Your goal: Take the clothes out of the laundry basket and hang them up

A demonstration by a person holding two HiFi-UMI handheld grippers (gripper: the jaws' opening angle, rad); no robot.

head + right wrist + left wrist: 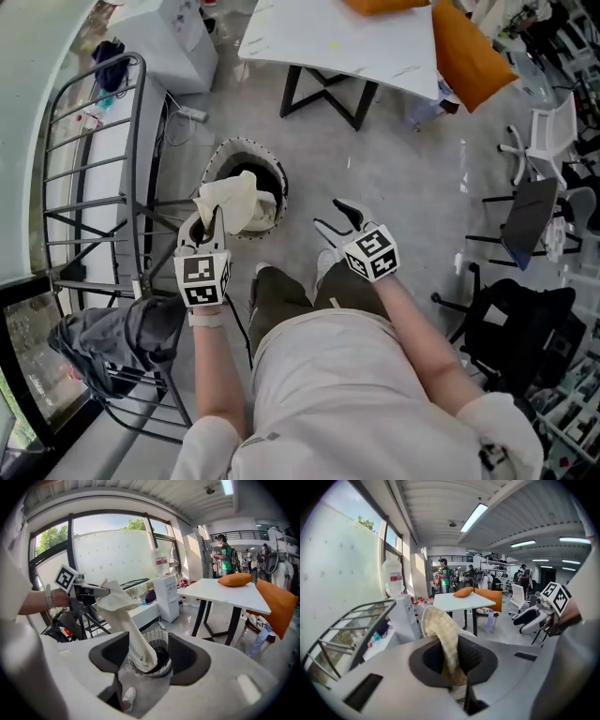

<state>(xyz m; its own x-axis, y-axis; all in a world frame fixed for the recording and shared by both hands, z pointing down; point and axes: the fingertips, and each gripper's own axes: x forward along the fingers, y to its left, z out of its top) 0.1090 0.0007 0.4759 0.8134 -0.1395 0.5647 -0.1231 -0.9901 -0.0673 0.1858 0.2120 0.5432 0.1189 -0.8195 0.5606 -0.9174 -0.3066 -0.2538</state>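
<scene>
**Cream cloth half out of the basket, rack is next**

Near me on the left, 1 grey garment (117,333) hangs on the drying rack (89,178). My left gripper (210,223) is clamped on a bunched edge of a cream cloth (234,199). My right gripper (328,214) stands wide apart with nothing in it. The cloth is soft and crumpled, with a waffle-like weave, and its lower end drops into the laundry basket (246,143) just beyond. I judge this is the lifting-out step. Next I should raise the cloth free, take a 2nd edge with the right jaws, and spread it over a left bar.
</scene>
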